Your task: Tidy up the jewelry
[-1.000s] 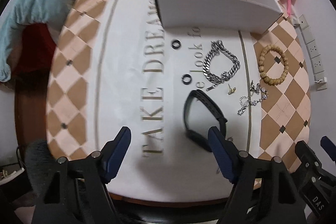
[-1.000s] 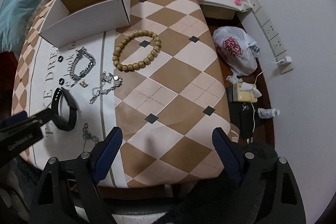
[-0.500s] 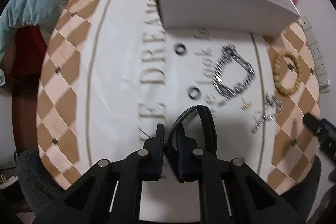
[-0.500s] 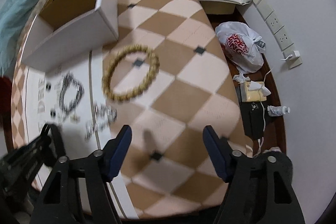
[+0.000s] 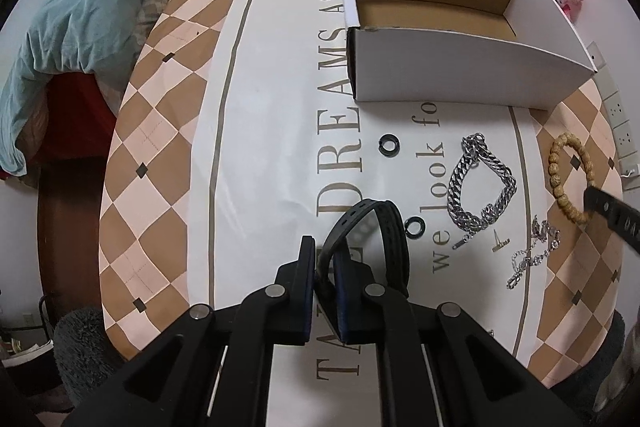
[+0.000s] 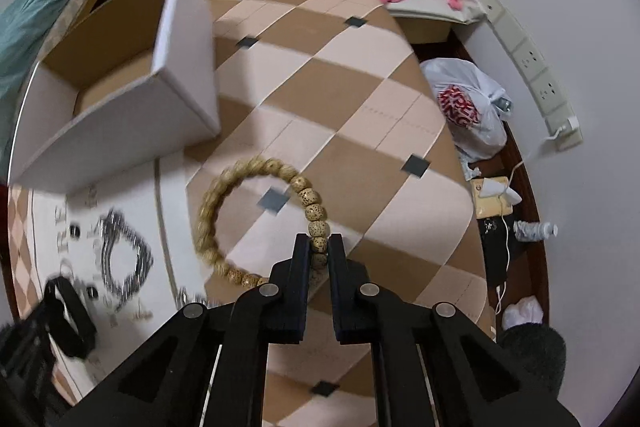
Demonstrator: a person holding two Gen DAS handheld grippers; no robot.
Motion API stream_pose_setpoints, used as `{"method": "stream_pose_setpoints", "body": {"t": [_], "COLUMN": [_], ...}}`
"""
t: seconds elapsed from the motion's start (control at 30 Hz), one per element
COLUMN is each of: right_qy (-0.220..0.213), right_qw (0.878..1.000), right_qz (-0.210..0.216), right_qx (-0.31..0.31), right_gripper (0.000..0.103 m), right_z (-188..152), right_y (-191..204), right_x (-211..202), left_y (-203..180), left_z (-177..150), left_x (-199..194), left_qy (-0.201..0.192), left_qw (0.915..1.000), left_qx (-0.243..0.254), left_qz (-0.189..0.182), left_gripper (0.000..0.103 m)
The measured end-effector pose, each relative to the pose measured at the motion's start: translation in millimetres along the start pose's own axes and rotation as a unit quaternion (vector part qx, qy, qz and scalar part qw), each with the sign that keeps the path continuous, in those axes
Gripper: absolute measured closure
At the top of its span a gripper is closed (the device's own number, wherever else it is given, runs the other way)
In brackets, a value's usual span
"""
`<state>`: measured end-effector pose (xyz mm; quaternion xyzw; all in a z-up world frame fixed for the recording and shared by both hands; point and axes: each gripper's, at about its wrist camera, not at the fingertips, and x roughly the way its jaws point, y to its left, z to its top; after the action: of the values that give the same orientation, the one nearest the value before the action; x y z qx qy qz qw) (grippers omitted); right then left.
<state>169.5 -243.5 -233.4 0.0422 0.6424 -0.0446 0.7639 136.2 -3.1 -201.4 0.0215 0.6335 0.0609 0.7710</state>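
Left gripper (image 5: 325,267): we have its fingers clamped on one side of the black rubber strap bracelet (image 5: 374,239), so the loop stands up off the cloth, ready to carry
Right gripper (image 6: 319,259): we pinch a single bead of the tan wooden bead bracelet (image 6: 256,215); the rest of the ring lies flat on the checked tablecloth (image 6: 360,107), so we judge it not yet lifted
Poses: we hold both tools low and tilted down toward the table, the left over the printed white strip, the right over the brown checks
White cardboard box (image 5: 460,67): open-topped, beyond both bracelets, nothing visible inside; we take it as the place to drop them
Still loose: heavy silver chain bracelet (image 5: 482,187), thin silver chain (image 5: 532,259), two small black rings (image 5: 387,145) and a small gold earring (image 5: 500,242), lying between strap and beads
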Motion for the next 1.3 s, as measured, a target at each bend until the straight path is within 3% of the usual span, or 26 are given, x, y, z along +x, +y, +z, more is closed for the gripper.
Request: {"method": "stream_pose_setpoints", "body": {"t": [0.27,0.37,0.4,0.47,0.5,0.57,0.7,0.93,1.3], "right_qy": [0.051,0.043,0.037,0.026,0.023,0.023,0.018,-0.039,-0.126], "right_qw": [0.996,0.997,0.998,0.998,0.999,0.999,0.998,0.997,0.984], "right_qz": [0.0,-0.007,-0.014,-0.018,-0.016,-0.008,-0.005,0.027,0.086], "right_qx": [-0.069,-0.06,-0.053,-0.049,-0.047,-0.048,-0.053,-0.06,-0.089], "right_gripper": [0.094,0.089,0.083,0.082,0.082,0.094,0.094,0.094,0.094], "right_z": [-55.9,-64.6,-65.6,-65.9,-65.3,-63.6,-58.6,-41.4,23.3], "right_y": [-6.5,-8.1,-8.9,-7.1,-6.4,-4.9,-0.1,12.6,37.5], "right_x": [-12.8,-15.6,-16.2,-16.3,-16.6,-16.5,-21.9,-71.4,-160.5], "left_y": [-1.4,-7.4,-8.3,-10.2,-10.7,-11.8,-12.1,-7.2,4.0], "left_z": [-16.7,-22.6,-23.3,-25.5,-26.1,-27.5,-25.8,-12.6,45.8], "left_x": [-6.2,-7.2,-6.9,-8.1,-9.0,-12.5,-23.2,-61.5,-119.1], "left_qy": [0.001,0.002,0.003,0.004,0.004,0.001,-0.008,-0.045,-0.111], "left_qw": [0.9999,0.9998,0.9998,0.9998,0.9997,0.9997,0.9996,0.9978,0.9901], "left_qx": [0.009,0.014,0.014,0.015,0.015,0.014,0.013,0.007,-0.006], "left_qz": [-0.01,-0.013,-0.014,-0.016,-0.017,-0.019,-0.026,-0.047,-0.086], "left_gripper": [0.097,0.097,0.097,0.097,0.097,0.097,0.097,0.097,0.097]}}
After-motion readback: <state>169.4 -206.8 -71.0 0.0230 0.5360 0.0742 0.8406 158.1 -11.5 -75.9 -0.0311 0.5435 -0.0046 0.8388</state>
